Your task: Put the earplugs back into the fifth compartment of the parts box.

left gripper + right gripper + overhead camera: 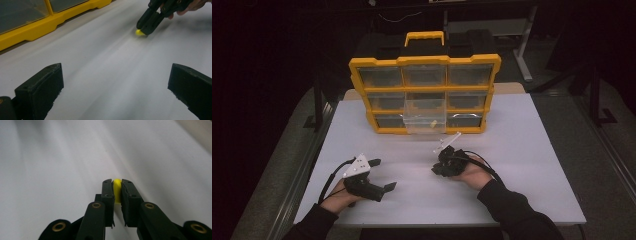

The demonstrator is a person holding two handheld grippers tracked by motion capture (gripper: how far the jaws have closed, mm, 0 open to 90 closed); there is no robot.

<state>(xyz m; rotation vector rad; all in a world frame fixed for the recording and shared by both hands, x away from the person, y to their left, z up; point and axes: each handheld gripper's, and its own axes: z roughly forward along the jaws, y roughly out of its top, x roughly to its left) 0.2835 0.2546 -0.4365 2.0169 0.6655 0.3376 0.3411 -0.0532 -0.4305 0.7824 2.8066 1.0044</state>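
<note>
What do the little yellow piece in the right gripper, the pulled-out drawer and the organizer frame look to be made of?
Yellow piece: likely plastic or rubber; smooth, matte, rounded end, pinched in the right gripper.
Drawer: clear, glossy plastic; a small item inside shows through the wall.
Organizer frame: opaque yellow moulded plastic, by its rounded edges and soft sheen.

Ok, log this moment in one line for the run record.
right gripper: shut on small yellow piece, on white table | left gripper: open, nothing held | clear drawer: pulled out of yellow organizer
</note>
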